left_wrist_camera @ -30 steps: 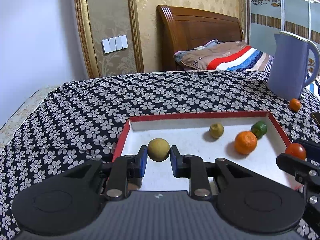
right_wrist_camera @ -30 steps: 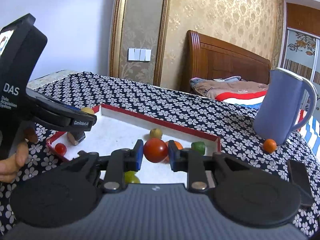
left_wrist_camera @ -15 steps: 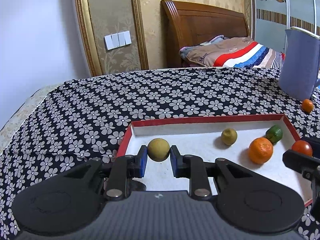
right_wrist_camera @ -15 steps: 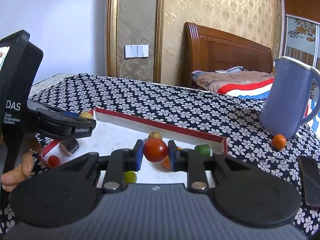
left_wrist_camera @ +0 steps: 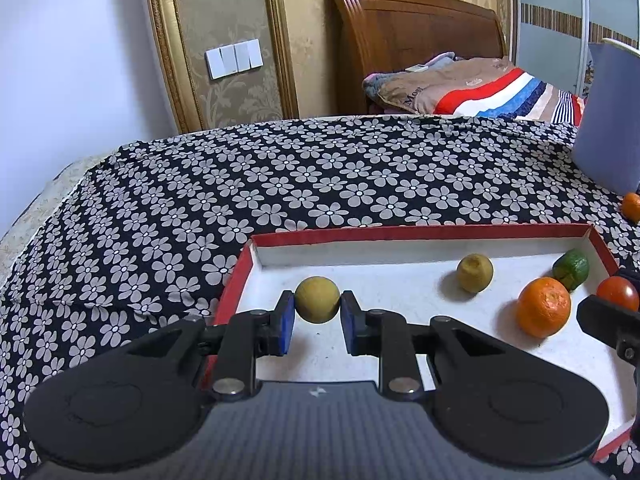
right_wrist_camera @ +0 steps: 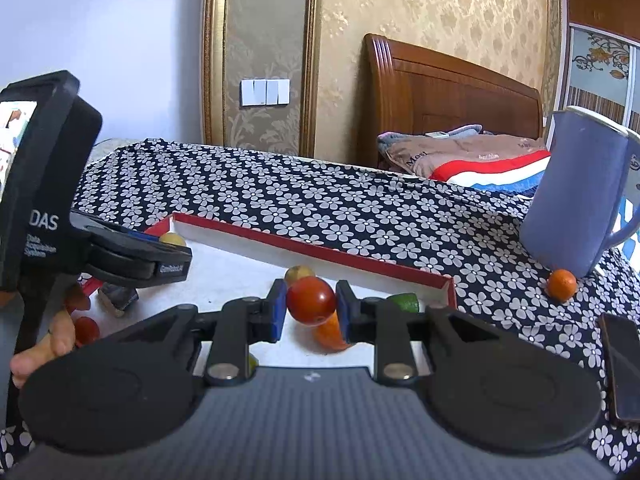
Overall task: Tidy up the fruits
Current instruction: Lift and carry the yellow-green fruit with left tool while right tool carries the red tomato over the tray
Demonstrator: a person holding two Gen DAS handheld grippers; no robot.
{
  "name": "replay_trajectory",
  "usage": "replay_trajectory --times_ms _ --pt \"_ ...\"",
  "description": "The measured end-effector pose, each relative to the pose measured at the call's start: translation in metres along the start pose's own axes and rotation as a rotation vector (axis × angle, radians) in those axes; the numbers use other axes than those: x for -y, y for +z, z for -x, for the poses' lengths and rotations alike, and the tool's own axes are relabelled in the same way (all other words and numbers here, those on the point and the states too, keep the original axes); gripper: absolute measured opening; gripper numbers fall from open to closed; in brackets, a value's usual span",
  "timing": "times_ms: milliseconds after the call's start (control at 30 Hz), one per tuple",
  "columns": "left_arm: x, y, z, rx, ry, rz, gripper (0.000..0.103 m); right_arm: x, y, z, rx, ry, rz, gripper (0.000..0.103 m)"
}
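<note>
My left gripper (left_wrist_camera: 317,312) is shut on a round tan fruit (left_wrist_camera: 317,299), held over the left part of a red-rimmed white tray (left_wrist_camera: 400,233). In the tray lie a yellowish fruit (left_wrist_camera: 475,273), an orange (left_wrist_camera: 543,312) and a green fruit (left_wrist_camera: 571,269). My right gripper (right_wrist_camera: 311,312) is shut on a red tomato (right_wrist_camera: 311,300) above the tray's right part (right_wrist_camera: 320,250); it also shows at the right edge of the left wrist view (left_wrist_camera: 618,293). The left gripper body (right_wrist_camera: 132,256) shows at left in the right wrist view.
A blue jug (right_wrist_camera: 576,196) stands right of the tray with a small orange (right_wrist_camera: 561,285) at its foot. A dark phone (right_wrist_camera: 620,372) lies at the right. A small red fruit (right_wrist_camera: 86,330) and a brown piece (right_wrist_camera: 118,298) lie at the tray's left end. Flowered cloth covers the surface.
Both grippers have kept their fruit and drifted slightly; the left view has swung left so the tray's fruits and the jug sit further right. The right gripper has dropped a little toward the tray.
</note>
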State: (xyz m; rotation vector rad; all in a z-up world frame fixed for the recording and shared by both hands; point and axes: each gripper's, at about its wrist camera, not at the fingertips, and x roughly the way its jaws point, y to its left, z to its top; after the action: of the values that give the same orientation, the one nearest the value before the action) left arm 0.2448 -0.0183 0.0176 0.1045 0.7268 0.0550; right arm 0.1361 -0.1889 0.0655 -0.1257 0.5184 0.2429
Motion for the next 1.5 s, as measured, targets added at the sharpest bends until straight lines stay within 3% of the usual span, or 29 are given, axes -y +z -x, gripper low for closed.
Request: replay_trajectory --times_ms 1500 --pt "-0.012 0.013 -0.045 -0.048 0.029 0.027 0.024 0.000 0.008 -0.058 -0.082 -0.022 -0.005 0.025"
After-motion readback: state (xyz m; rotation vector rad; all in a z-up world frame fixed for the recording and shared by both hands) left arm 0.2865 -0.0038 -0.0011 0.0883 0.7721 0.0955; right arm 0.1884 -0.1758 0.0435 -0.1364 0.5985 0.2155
